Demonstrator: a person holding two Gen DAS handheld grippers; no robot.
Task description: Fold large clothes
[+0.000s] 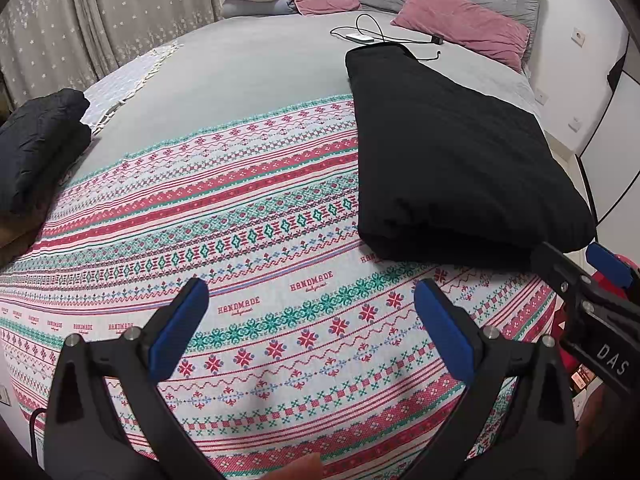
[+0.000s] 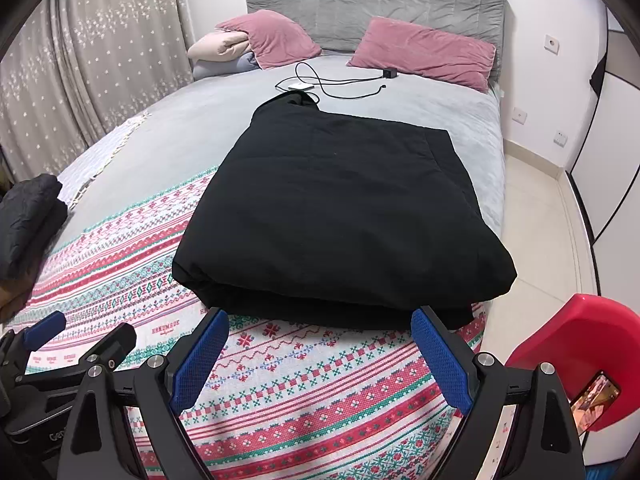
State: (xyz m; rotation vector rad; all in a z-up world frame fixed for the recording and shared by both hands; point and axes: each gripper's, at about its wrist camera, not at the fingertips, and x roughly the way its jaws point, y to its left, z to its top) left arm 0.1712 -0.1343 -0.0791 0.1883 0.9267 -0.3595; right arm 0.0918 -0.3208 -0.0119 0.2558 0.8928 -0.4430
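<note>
A large black garment (image 2: 340, 212) lies folded into a thick rectangle on the bed, half on the patterned blanket (image 2: 304, 392) and half on the grey sheet. It also shows in the left wrist view (image 1: 452, 156) at the right. My right gripper (image 2: 320, 356) is open and empty, just in front of the garment's near edge. My left gripper (image 1: 312, 324) is open and empty over the patterned blanket (image 1: 240, 240), left of the garment. The right gripper (image 1: 576, 268) shows at the right edge of the left wrist view.
A second folded dark garment (image 1: 36, 148) sits at the bed's left edge. A white charger with black cable (image 2: 316, 84) lies beyond the garment. Pink pillows (image 2: 424, 50) lean on the grey headboard. A red chair (image 2: 576, 356) with a phone stands at the right.
</note>
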